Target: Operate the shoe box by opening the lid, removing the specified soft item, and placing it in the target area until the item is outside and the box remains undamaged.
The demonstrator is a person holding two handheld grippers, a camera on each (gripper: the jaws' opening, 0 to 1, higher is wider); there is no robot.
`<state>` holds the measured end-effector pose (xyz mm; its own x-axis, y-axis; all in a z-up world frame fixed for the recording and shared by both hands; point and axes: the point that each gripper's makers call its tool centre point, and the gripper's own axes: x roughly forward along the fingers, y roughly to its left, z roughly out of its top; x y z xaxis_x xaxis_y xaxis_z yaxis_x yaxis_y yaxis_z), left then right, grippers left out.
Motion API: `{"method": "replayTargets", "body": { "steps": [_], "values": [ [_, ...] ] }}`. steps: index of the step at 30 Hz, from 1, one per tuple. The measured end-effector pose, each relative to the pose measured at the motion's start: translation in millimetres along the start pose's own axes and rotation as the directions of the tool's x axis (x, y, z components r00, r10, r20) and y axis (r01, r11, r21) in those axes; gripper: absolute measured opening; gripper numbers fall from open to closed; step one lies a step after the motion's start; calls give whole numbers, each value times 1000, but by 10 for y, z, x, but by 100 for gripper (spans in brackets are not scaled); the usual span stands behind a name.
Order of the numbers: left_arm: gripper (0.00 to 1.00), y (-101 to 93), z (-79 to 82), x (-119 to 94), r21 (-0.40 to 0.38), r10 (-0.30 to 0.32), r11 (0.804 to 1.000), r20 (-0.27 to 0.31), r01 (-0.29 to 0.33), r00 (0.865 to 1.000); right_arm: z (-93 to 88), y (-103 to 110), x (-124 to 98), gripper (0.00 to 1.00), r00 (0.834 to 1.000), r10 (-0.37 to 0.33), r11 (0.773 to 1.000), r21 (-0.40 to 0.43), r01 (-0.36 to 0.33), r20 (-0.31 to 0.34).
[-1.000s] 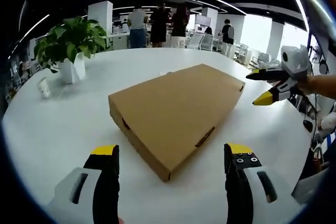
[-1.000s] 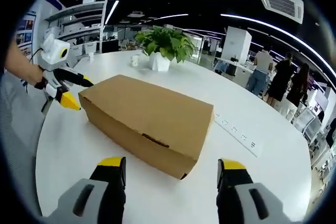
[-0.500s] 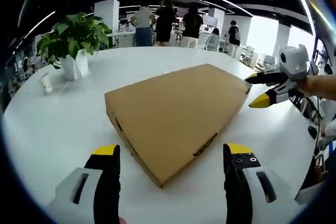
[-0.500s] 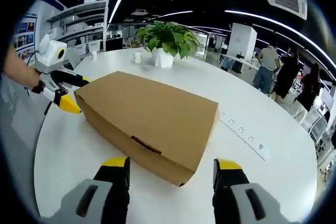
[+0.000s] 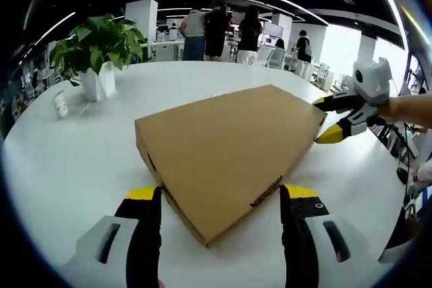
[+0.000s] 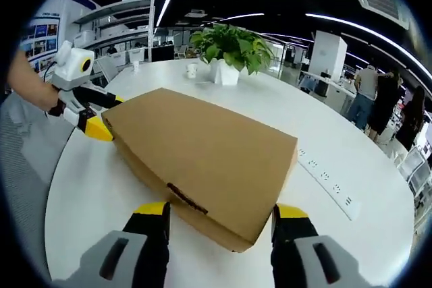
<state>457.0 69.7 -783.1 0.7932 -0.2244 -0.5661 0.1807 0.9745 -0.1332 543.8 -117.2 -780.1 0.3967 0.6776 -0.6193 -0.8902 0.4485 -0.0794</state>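
Plant pot (image 5: 93, 83) stands well apart from box (image 5: 223, 143).

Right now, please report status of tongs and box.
Both tongs open, left tongs and right tongs each straddling a corner of the shoe box. Lid closed. Nothing in the way.

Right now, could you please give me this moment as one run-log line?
shoe box: lid closed, on white table | left tool: open, straddling a box corner | right tool: open, straddling the opposite corner

No text, label or brand is legible; the wall posters (image 6: 40, 38) are too blurred to read.
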Motion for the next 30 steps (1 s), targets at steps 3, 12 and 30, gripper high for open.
{"method": "replayTargets", "body": {
  "steps": [3, 12, 30],
  "values": [
    [74, -2, 0, 5, 1, -4, 1000, -3, 4, 1000, 0, 1, 0, 59, 1000, 5, 1000, 5, -5, 1],
    [71, 11, -3, -7, 10, -15, 1000, -5, 15, 1000, 6, 39, -6, 58, 1000, -3, 1000, 9, 3, 0],
    [70, 90, -13, -33, 34, -47, 998, -15, 47, 999, -1, 133, 1, 57, 999, -40, 998, 45, 39, 14]
  ]
}}
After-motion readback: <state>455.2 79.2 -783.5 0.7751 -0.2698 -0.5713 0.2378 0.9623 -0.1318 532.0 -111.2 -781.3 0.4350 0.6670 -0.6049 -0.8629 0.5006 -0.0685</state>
